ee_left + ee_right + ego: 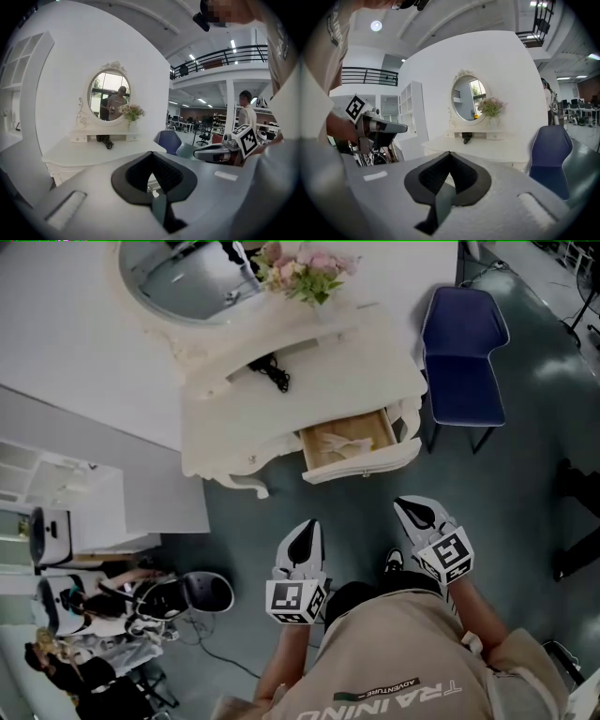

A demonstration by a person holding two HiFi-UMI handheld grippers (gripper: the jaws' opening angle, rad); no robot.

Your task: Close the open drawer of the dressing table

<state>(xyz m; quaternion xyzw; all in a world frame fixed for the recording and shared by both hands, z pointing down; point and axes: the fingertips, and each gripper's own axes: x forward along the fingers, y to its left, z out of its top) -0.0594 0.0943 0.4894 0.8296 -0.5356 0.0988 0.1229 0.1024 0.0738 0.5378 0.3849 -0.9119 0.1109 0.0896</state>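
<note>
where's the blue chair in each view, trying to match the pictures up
Head view: blue chair at upper right, right of the dressing table.
Left gripper view: blue chair just right of centre, past the table's right end.
Right gripper view: blue chair near the right edge, right of the table.
Shared landmark: the oval mirror above the table.

wall (66, 324) white | floor (525, 465) grey-green — glossy | blue chair (464, 352) at right | white shelf unit (56, 493) left
</note>
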